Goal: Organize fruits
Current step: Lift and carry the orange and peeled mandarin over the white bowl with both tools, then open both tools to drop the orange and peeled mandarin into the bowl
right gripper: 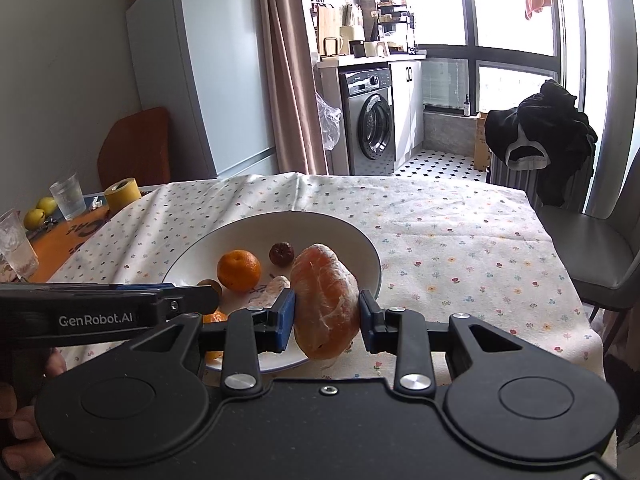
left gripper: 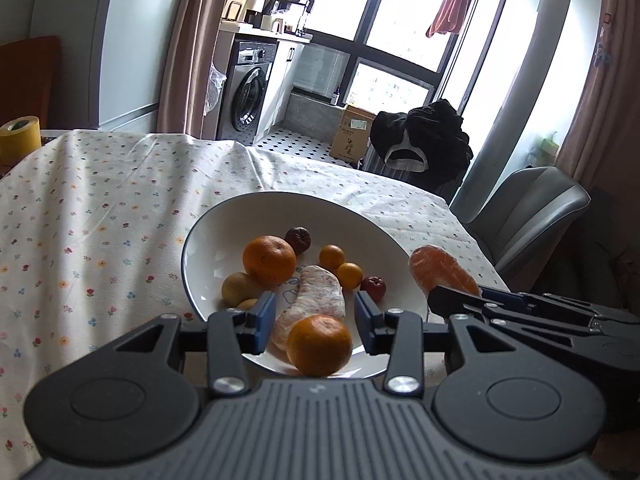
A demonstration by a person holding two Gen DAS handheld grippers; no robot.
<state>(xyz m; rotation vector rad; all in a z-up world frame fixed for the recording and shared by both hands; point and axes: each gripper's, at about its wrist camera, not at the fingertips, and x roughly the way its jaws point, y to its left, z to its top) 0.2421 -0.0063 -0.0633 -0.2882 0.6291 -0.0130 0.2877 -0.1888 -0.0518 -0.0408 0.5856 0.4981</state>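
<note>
**Peeled citrus held above the plate rim**

Left wrist view: the left gripper (left gripper: 316,320) hangs with jaws released over the near edge of the plate (left gripper: 224,216), straddling a whole mandarin (left gripper: 319,345) without touching it. A pale peeled segment (left gripper: 316,300) lies just behind that mandarin on the plate.

Right wrist view: the right gripper (right gripper: 326,316) is clenched on the peeled orange (right gripper: 325,300), held over the plate's near rim. Skinless, it likely bruises and slips; a gentle grip across its broad middle suits it.

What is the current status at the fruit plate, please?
Right gripper shut on peeled orange segment, raised at the plate rim. Left gripper open over the plate's near mandarin. Nothing in the way.
</note>
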